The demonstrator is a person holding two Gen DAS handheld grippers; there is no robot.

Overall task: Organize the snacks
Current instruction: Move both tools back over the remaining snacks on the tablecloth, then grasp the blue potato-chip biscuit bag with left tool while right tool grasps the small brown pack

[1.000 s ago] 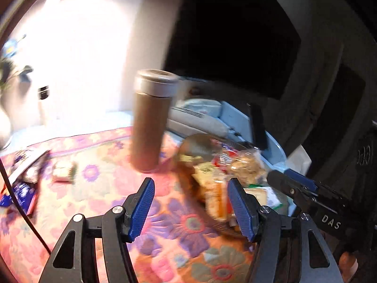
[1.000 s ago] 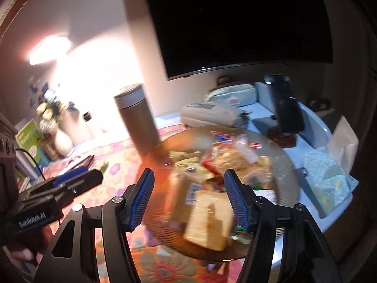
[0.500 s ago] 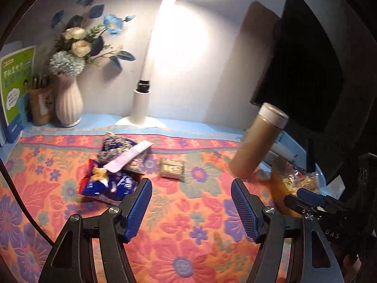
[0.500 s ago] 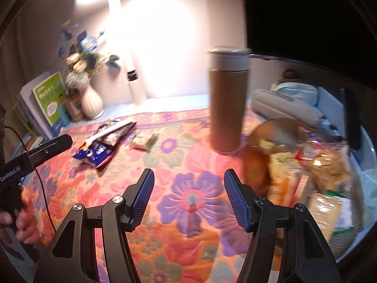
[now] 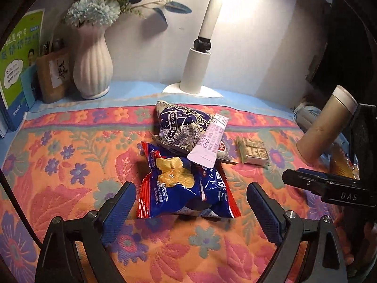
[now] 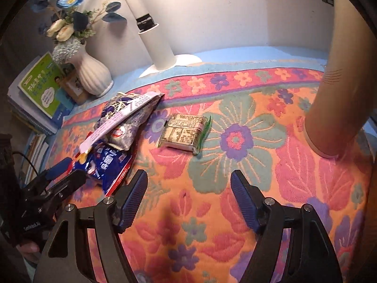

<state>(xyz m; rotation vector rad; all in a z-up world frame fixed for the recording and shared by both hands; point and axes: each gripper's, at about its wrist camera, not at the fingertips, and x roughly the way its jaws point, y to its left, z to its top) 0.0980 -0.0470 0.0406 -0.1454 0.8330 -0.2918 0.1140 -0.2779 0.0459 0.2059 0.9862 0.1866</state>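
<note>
On the floral cloth lies a blue chips bag (image 5: pixel 186 186) (image 6: pixel 110 165). A purple patterned bag (image 5: pixel 176 125) (image 6: pixel 132 120) sits behind it, with a white sachet (image 5: pixel 209 141) (image 6: pixel 113 120) across both. A small tan packet (image 5: pixel 253 151) (image 6: pixel 183 133) lies apart to their right. My left gripper (image 5: pixel 190 188) (image 6: pixel 63 172) hovers low over the near end of the chips bag; its jaws are opening and the pads are clear of the bag. My right gripper (image 6: pixel 188 176) (image 5: pixel 329 186) is also opening, with only cloth between its fingers and the tan packet just ahead.
A tall tan thermos (image 5: pixel 325 129) (image 6: pixel 334 94) stands at the right, with an amber plate (image 5: pixel 341 165) of snacks behind it. At the back are a white vase (image 5: pixel 92 66) of flowers, a white lamp post (image 5: pixel 195 70), a brown pen holder (image 5: pixel 51 75) and books (image 6: pixel 40 89).
Both views have swung left from the plate of snacks to the loose snacks. Both grippers came down closer to the cloth, and their jaws stand wider.
</note>
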